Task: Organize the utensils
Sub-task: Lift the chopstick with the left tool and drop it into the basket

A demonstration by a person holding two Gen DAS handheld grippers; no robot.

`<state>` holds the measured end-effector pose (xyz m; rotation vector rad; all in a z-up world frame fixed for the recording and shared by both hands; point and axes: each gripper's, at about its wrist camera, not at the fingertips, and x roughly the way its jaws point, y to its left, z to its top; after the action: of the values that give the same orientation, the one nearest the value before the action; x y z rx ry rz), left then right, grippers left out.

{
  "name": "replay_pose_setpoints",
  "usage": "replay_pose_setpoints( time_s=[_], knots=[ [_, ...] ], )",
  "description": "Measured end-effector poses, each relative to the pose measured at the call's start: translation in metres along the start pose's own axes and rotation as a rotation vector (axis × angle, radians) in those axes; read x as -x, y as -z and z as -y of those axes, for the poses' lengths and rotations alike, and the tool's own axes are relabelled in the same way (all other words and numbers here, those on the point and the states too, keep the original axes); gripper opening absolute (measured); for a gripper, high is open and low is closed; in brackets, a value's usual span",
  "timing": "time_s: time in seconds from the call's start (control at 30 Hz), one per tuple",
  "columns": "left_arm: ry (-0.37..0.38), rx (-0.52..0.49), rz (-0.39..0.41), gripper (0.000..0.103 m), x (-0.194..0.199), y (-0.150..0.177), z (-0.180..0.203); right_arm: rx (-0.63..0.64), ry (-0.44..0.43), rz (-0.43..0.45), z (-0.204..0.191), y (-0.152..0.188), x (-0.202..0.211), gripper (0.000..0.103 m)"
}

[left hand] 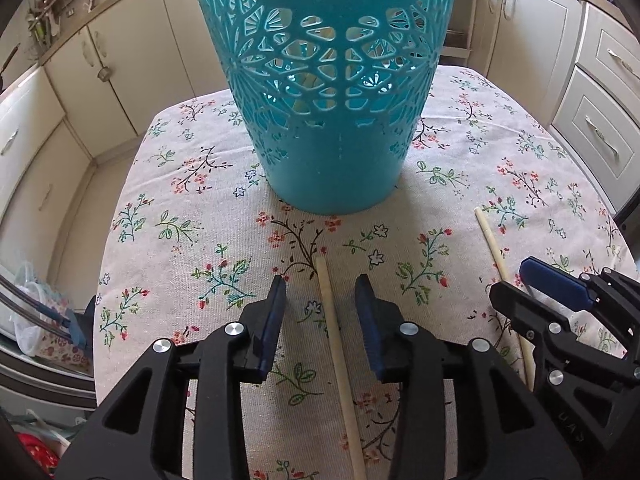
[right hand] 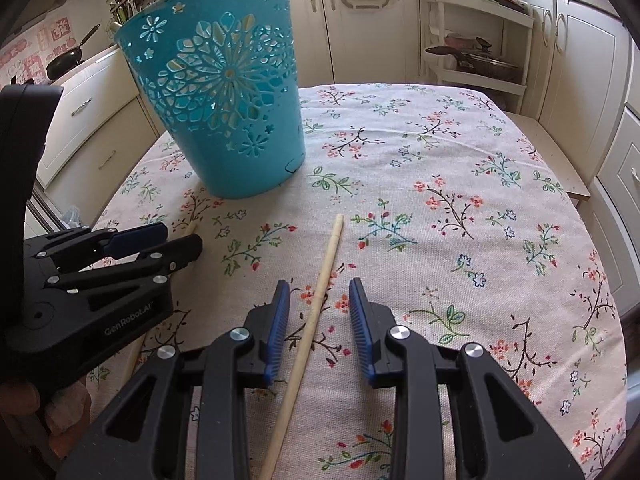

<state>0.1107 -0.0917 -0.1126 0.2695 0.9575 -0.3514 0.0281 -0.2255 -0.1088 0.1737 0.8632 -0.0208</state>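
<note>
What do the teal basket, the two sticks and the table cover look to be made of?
Teal basket: moulded plastic, semi-matte, with clean cut-out flower openings in a thin wall. Two sticks, one between the left jaws, one between the right jaws: pale, matte, bamboo or light wood by the look; likely chopsticks. Table cover: woven cloth, coarse visible weave, printed flowers, soft folds at the edges.

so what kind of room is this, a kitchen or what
Most likely a home kitchen. Cream cabinets with drawers line the walls, a black pan sits on the counter, and a rack holds a lidded pan. The work goes on at a table under a floral tablecloth.
</note>
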Motion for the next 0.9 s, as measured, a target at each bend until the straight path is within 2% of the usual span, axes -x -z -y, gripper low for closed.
replay_pose_setpoints(
  time_s=[0.07,0.1,0.17,0.2,0.23,0.3,0.4,0.57,0.7,0.9],
  knots=[
    [0.000,-0.005,0.001,0.034,0.000,0.001,0.001,0.001,0.002,0.001,-0.001,0.000,0.000,0.031],
    [0.005,-0.006,0.000,0.031,0.001,0.001,0.001,0.002,0.003,0.001,-0.001,0.000,0.000,0.030],
    [0.031,-0.016,-0.005,0.019,0.002,0.002,0.004,-0.003,0.004,0.002,0.000,0.000,0.000,0.026],
    [0.035,-0.023,-0.008,0.010,0.002,0.002,0.005,-0.005,0.003,0.002,0.001,0.000,0.000,0.024],
    [0.038,-0.032,-0.011,0.006,0.003,0.002,0.007,-0.009,0.001,0.002,0.002,0.001,0.000,0.023],
    [0.040,-0.048,-0.019,0.005,0.005,0.004,0.011,-0.014,-0.004,0.002,0.003,0.001,0.000,0.020],
    [0.084,-0.034,-0.057,0.005,0.008,0.004,0.005,-0.024,-0.016,0.003,0.005,0.001,0.000,0.019],
    [0.138,0.020,-0.063,0.005,0.036,0.004,-0.021,-0.046,-0.042,0.005,0.008,0.001,0.001,0.019],
    [0.169,0.069,0.005,0.005,0.079,-0.008,-0.049,-0.054,-0.053,0.006,0.010,0.002,0.001,0.019],
    [0.188,0.116,0.175,0.005,0.149,-0.051,-0.070,-0.058,-0.058,0.007,0.010,0.001,0.001,0.019]
  ],
)
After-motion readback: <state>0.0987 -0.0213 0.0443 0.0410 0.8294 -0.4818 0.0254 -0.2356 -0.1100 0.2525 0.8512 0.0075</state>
